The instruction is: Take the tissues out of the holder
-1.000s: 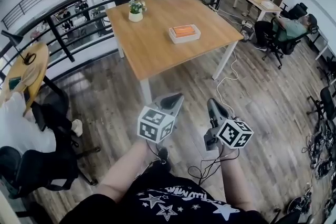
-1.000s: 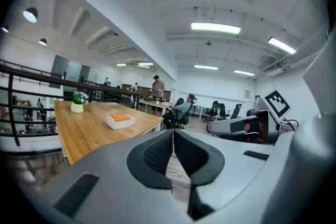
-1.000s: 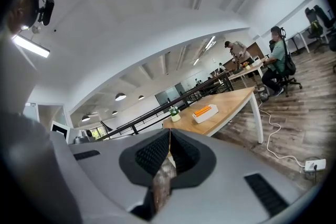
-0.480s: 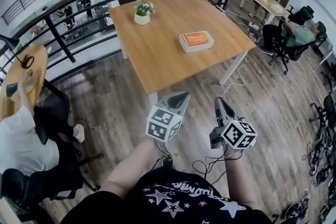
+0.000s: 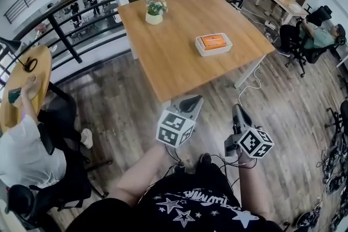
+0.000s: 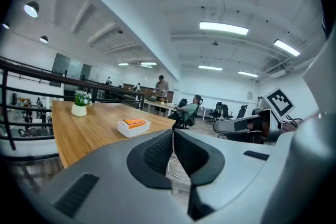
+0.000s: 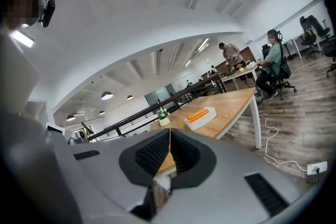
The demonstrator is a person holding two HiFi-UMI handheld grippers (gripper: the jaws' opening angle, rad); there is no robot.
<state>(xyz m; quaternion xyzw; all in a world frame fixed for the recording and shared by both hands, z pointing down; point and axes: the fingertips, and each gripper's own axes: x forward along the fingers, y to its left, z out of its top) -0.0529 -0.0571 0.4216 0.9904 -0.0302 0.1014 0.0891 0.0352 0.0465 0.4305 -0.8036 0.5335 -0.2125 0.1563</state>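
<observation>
Pale wood formed the table [image 5: 174, 62], and the holder [image 5: 213, 45] stood on it toward the right-hand side, square to no edge and clear of all of them. The holder was a shallow white rectangular tray with rounded corners and a plain low wall. An orange pack of tissues [image 5: 212, 41] lay flat inside it, filling most of the middle, with a thin pale line running along its length. No brand, label or lettering could be made out on the tray or the pack in any view; both were too small. A small white pot with a green plant [image 5: 155, 11] stood near the table's far left corner, well apart from the holder. The left gripper [image 5: 191, 101] and the right gripper [image 5: 237, 112] were held side by side over the plank floor [image 5: 125, 111], just short of the table's near edge and well apart from the holder. Each gripper's own view showed its ribbed black pads pressed together with nothing between them. The only clear markings were the black-and-white square patterns on the left cube [image 5: 175, 129] and the right cube [image 5: 255, 142]. The person's black shirt [image 5: 190, 209] carried white stars and a line of white lettering, seen upside down and not legible.
</observation>
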